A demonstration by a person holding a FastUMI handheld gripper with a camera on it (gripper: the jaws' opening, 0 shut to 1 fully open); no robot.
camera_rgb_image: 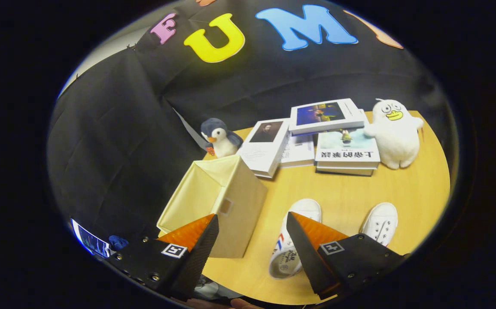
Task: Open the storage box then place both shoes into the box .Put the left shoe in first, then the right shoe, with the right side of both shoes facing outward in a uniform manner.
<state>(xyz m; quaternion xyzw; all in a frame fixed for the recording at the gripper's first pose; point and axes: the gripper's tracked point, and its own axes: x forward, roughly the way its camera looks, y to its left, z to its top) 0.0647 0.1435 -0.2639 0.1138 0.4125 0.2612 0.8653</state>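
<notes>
1. The gripper [252, 223] hangs above the table [415, 189], fingers spread apart and grasping nothing.
2. The storage box [230, 206] stands open-topped just ahead of the left finger; its inside looks bare.
3. Two white shoes lie on the table: one shoe [293, 240] partly behind the right finger, the other shoe [381, 221] beyond it.

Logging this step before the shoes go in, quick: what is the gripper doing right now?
Gripper: open, holding nothing; its fingers hang apart above the table, one over the storage box, the other over the nearer shoe.
</notes>
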